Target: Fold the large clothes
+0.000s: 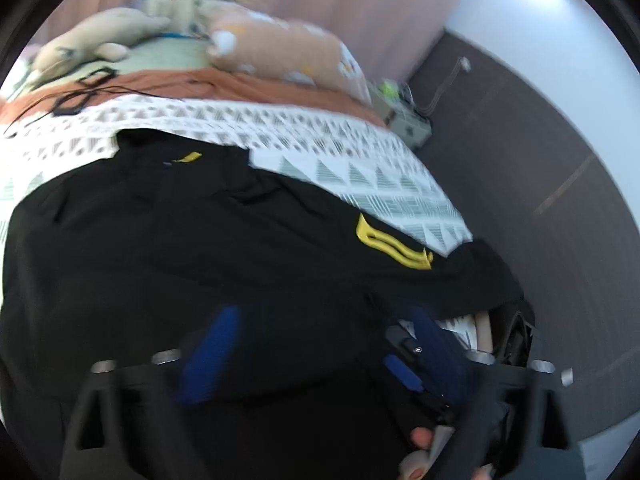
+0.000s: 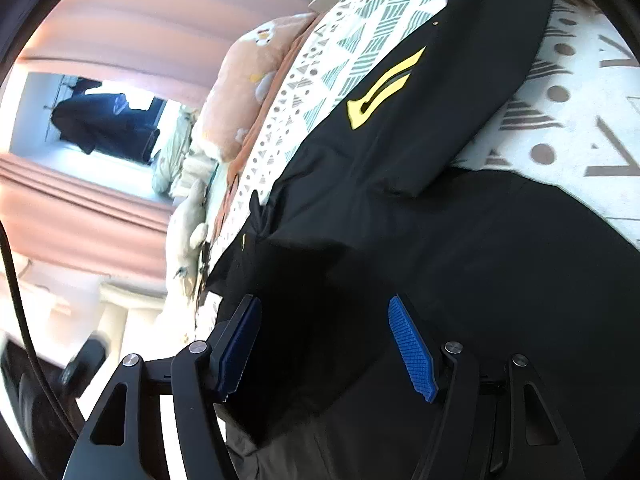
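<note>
A large black garment point(image 1: 224, 240) with a yellow logo point(image 1: 394, 246) lies spread on a bed with a white patterned cover point(image 1: 320, 148). My left gripper point(image 1: 320, 344) is open just above the garment's near part; the view is blurred. The other gripper point(image 1: 420, 360) and a hand's fingers show at its lower right. In the right wrist view the same garment point(image 2: 440, 240) and logo point(image 2: 384, 88) fill the frame. My right gripper point(image 2: 324, 344) is open, its blue pads point(image 2: 412, 352) apart over the black cloth, holding nothing.
Peach pillow point(image 1: 280, 48) and plush toys point(image 1: 96, 40) lie at the bed's head, with black cables point(image 1: 80, 92) beside them. Pink curtains point(image 2: 100, 20) hang behind. A small bedside box point(image 1: 404, 120) stands by the dark floor point(image 1: 540, 200) on the right.
</note>
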The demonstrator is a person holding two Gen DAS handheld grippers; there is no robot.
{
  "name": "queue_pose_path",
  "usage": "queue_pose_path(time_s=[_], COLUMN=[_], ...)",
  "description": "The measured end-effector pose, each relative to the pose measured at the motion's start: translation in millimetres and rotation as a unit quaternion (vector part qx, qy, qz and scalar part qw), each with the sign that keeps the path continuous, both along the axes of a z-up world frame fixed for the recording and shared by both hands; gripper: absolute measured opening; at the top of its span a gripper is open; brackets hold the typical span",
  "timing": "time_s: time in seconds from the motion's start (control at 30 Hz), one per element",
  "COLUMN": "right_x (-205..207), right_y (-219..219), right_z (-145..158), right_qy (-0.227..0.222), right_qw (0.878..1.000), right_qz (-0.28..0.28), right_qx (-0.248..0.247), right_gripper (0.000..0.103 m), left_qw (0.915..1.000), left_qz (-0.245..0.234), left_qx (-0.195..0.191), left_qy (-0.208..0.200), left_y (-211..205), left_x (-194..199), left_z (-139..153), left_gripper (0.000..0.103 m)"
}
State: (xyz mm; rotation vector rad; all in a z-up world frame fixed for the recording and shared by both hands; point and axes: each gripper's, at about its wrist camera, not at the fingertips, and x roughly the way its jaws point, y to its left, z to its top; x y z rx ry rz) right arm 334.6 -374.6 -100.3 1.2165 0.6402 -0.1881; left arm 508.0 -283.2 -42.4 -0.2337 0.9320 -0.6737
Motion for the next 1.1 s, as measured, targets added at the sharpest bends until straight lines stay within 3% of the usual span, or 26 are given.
queue_pose_path(time_s=[0.17, 0.37, 0.53, 0.7, 0.83, 0.9, 0.93, 0.97, 1.1], right_x=[-7, -5, -5, -17, -23, -16, -13, -9, 4], right_y=[-2, 5, 20, 30, 34, 34, 33, 32, 23], right_z=[2, -5, -13, -25, -27, -27, -27, -28, -20], right_qy=[0.004, 0.046, 0.081, 0.072, 0.061, 0.054, 0.058, 0.063, 0.06], right_qw=[1.0, 0.999, 0.997, 0.996, 0.997, 0.998, 0.998, 0.998, 0.997], right_qz=[-0.01, -0.002, 0.017, 0.021, 0.015, 0.017, 0.017, 0.015, 0.023], right_qx=[-0.002, -0.006, -0.011, 0.041, 0.039, 0.023, 0.006, -0.01, -0.04], right_gripper=[0.067, 0.067, 0.067, 0.067, 0.066, 0.044, 0.015, 0.011, 0.01], left_qw=[0.9961, 0.9835, 0.9792, 0.9738, 0.9683, 0.9644, 0.9621, 0.9601, 0.9559], left_qz=[0.086, 0.181, 0.202, 0.225, 0.245, 0.258, 0.266, 0.272, 0.285], left_qx=[-0.017, 0.006, 0.013, 0.03, 0.045, 0.055, 0.059, 0.062, 0.068], left_qy=[0.009, -0.005, -0.017, -0.013, -0.016, -0.016, -0.015, -0.011, 0.023], left_y=[57, 114, 148, 185, 217, 232, 239, 247, 270], left_x=[-26, -46, -40, -38, -39, -41, -42, -41, -35], left_z=[-14, -29, -33, -42, -49, -54, -56, -60, -77], left_gripper=[0.097, 0.097, 0.097, 0.096, 0.096, 0.095, 0.092, 0.088, 0.076])
